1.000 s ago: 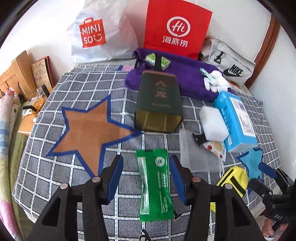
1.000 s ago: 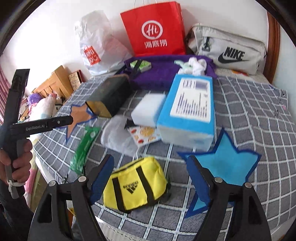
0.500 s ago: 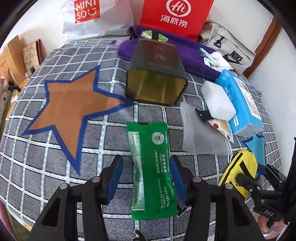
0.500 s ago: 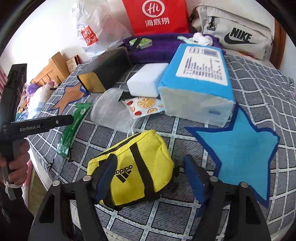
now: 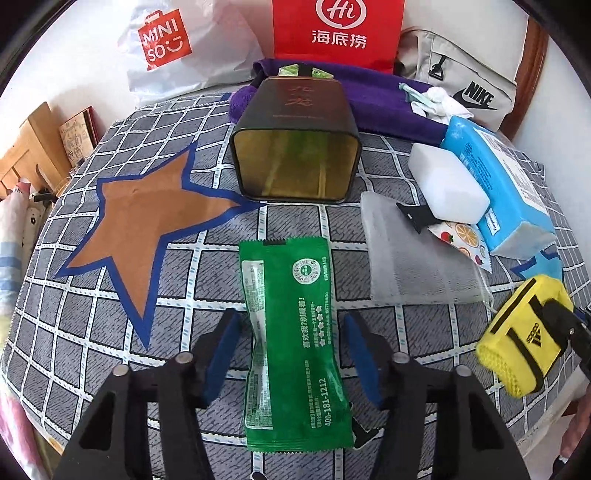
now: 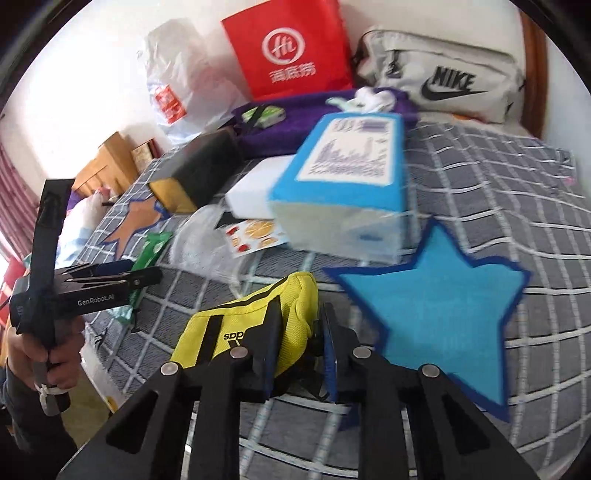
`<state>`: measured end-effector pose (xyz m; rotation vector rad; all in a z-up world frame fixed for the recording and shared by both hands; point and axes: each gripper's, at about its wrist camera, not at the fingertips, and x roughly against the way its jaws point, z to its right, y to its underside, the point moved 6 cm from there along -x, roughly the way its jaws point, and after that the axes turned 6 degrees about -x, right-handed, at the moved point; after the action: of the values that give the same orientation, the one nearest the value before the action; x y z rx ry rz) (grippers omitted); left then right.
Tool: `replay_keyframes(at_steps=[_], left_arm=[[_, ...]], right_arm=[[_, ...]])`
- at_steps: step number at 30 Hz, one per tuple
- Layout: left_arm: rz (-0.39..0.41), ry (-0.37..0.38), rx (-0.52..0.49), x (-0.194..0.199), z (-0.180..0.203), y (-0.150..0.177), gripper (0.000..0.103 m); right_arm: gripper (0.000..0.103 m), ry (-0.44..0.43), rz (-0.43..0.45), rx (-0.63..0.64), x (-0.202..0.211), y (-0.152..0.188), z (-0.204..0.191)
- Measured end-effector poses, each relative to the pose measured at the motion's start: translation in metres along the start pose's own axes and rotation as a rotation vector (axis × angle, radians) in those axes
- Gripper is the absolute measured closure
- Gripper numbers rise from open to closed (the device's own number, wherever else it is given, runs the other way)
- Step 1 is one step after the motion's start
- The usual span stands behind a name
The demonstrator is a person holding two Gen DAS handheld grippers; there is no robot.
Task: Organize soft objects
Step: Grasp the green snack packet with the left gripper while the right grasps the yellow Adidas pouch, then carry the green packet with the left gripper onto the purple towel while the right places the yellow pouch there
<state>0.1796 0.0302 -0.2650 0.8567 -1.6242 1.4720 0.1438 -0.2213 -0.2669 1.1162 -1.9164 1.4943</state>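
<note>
My left gripper (image 5: pixel 291 350) is open, its blue-padded fingers on either side of a flat green packet (image 5: pixel 291 332) lying on the grey checked cloth (image 5: pixel 74 332). My right gripper (image 6: pixel 299 343) is shut on the right end of a small yellow Adidas pouch (image 6: pixel 240 325), which also shows at the right edge of the left wrist view (image 5: pixel 521 336). A blue star patch (image 6: pixel 439 306) lies just right of the pouch. A brown star patch (image 5: pixel 147 218) lies left of the packet.
An open dark tin (image 5: pixel 295 147) lies on its side beyond the packet. A white mesh bag (image 5: pixel 417 258), white sponge (image 5: pixel 447 184), fruit-print sachet (image 5: pixel 461 236) and blue tissue pack (image 5: pixel 495 184) lie at the right. Purple towel (image 5: pixel 373 107), red bag (image 5: pixel 336 33), Miniso bag (image 5: pixel 166 40), Nike bag (image 5: pixel 465 88) stand behind.
My right gripper has closed on the yellow pouch and the view has shifted right toward the blue star. My left gripper has come lower and closer, straddling the green packet.
</note>
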Motion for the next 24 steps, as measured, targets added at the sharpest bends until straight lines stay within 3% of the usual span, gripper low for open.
replay_keyframes(at_steps=[2, 8, 12, 16, 24], left_arm=[[0.008, 0.01, 0.0, 0.002, -0.001, -0.001, 0.066], [0.018, 0.057, -0.004, 0.004, 0.001, 0.001, 0.075], [0.011, 0.078, 0.01, 0.005, 0.0, 0.002, 0.077], [-0.009, 0.088, 0.038, 0.01, -0.003, 0.005, 0.077], [0.017, 0.082, 0.058, 0.034, -0.009, 0.004, 0.077]], right_arm=[[0.082, 0.024, 0.015, -0.024, 0.005, -0.002, 0.012], [0.072, 0.002, -0.035, -0.111, -0.001, 0.006, 0.038], [0.071, -0.002, -0.026, -0.1, -0.006, 0.009, 0.036], [0.082, -0.014, -0.017, -0.099, -0.002, 0.008, 0.032], [0.085, -0.011, 0.019, -0.085, 0.023, -0.002, 0.02]])
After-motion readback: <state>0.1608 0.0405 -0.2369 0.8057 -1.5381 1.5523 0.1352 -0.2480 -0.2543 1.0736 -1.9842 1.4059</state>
